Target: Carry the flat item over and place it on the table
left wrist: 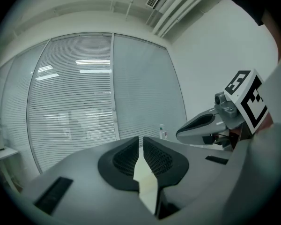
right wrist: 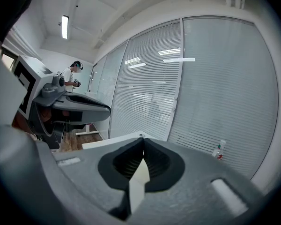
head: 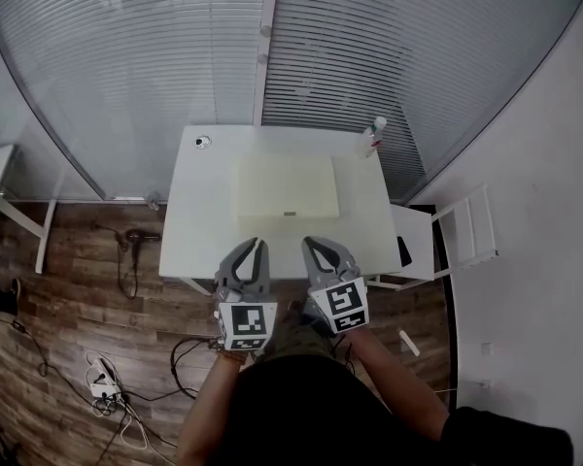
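Note:
The flat item is a pale cream rectangular slab lying flat in the middle of the white table. Both grippers hover side by side just short of the table's near edge, pointing at the slab. The left gripper is shut and holds nothing. The right gripper is shut too, also with nothing in it. In the left gripper view the jaws of the left gripper meet over a strip of the cream slab, and the right gripper shows alongside. The right gripper shows closed pads in its own view.
A small bottle stands at the table's far right corner and a small round object at its far left. A white chair stands to the right. A hair dryer and cables lie on the wooden floor. A person stands far off.

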`<state>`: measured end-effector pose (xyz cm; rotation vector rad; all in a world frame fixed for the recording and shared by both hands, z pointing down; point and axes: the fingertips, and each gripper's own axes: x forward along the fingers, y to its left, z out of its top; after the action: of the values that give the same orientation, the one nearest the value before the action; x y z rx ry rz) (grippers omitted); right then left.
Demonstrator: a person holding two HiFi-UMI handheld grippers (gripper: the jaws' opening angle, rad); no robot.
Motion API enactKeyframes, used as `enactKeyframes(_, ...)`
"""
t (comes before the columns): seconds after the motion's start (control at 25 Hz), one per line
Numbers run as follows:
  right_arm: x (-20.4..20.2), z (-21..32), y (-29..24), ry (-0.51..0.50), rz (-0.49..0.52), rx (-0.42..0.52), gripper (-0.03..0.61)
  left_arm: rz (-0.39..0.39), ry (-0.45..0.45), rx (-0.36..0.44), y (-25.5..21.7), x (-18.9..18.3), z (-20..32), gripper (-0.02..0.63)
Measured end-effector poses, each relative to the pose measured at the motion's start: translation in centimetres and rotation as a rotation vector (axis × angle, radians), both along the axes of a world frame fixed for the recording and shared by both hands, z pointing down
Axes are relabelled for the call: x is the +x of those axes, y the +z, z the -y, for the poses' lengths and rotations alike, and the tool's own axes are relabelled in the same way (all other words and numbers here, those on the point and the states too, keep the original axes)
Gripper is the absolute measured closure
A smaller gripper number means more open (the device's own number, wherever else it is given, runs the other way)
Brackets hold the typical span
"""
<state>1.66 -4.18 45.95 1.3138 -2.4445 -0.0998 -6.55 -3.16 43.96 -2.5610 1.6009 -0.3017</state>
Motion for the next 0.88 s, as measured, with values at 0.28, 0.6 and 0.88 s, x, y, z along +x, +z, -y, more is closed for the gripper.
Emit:
enactKeyframes(0.28,-0.5,-0.4,0.9,-0.031,-0.009,-0.03,0.581,-0.006,-0.013,-0.015,0.6,-0.3,-0.2,0.581)
enactKeyframes(0.6,-1.2,0.2,1.6,-0.042,-0.007,-0.047,0.581,0.002,-0.036,-0.036,1.5,-1.4,0.2,0.581)
enactKeyframes(0.88,-0.8,1.5,2.9,-0.043,0.007,-0.072,0.581,0.023,-0.053,-0.062,2.7,-1.7,0.7,0.581)
